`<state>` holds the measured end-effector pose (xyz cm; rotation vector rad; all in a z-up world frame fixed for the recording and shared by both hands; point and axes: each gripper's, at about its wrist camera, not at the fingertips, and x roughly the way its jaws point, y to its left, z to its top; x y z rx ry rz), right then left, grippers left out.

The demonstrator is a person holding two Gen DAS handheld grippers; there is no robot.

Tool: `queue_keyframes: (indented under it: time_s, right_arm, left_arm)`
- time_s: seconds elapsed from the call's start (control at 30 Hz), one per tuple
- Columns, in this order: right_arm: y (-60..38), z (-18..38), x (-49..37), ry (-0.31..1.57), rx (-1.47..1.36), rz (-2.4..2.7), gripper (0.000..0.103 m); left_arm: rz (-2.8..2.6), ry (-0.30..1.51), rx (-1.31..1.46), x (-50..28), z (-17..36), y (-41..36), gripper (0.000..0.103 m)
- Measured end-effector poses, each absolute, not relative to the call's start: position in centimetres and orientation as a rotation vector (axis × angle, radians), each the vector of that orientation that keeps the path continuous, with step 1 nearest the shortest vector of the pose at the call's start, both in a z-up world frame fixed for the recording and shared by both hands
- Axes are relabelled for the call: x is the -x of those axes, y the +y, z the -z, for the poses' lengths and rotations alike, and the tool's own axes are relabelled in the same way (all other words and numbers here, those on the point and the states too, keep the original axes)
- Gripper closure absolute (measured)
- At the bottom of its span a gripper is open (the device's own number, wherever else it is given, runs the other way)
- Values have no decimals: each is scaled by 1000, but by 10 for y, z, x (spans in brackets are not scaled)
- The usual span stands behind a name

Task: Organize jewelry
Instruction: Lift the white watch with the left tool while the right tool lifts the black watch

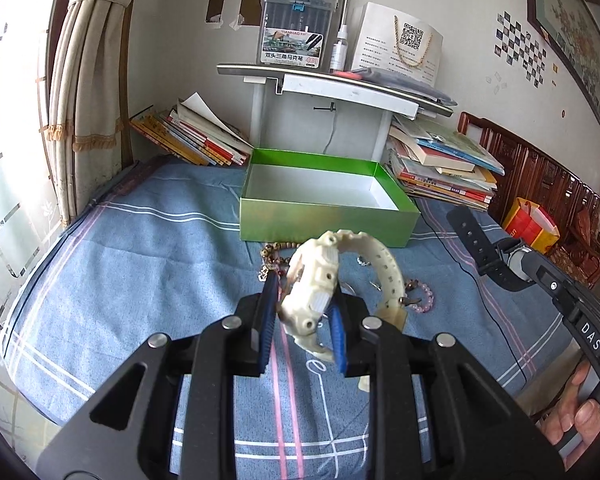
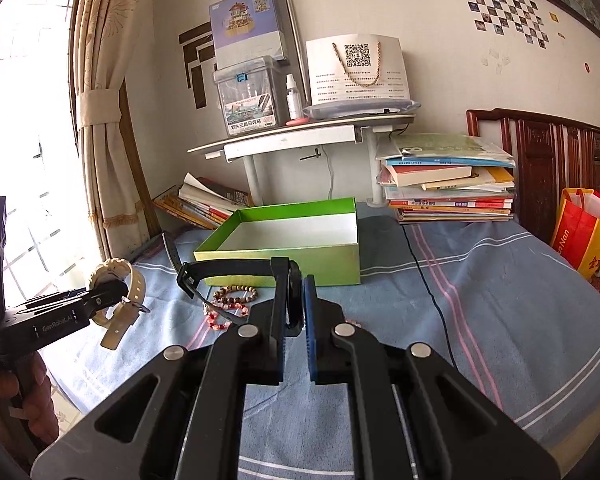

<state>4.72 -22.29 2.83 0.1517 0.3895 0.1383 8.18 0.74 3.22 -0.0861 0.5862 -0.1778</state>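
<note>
The left hand-held gripper (image 1: 302,312) clamps a chunky cream plastic watch (image 1: 312,284) and the right hand-held gripper (image 2: 296,312) a black rubber-strapped watch (image 2: 260,276), both lifted clear of the bed, likely bound for the open green cardboard box (image 1: 324,220).

cream watch (image 1: 312,280), black watch (image 2: 294,300), green box (image 1: 324,216)

This is a bedroom in a home. A bed (image 2: 480,288) with a blue striped sheet fills the near ground, with a carved dark wooden headboard (image 2: 548,160) at the far right. Tied-back curtains (image 2: 100,120) hang by a bright window (image 2: 24,100) on the left. A small white bench (image 2: 300,136) stands against the far wall, with piles of books (image 2: 452,184) beside it and small photos (image 2: 504,12) stuck on the wall.
</note>
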Motion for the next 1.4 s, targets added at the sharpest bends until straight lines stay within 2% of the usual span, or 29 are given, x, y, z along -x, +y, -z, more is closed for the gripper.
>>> queue_keyframes:
  time_s: [1.4]
  right_arm:
    - [-228,-22,-67,419,-152,-121,94]
  left_arm:
    - [201,605,94,-101,-26,-1,79]
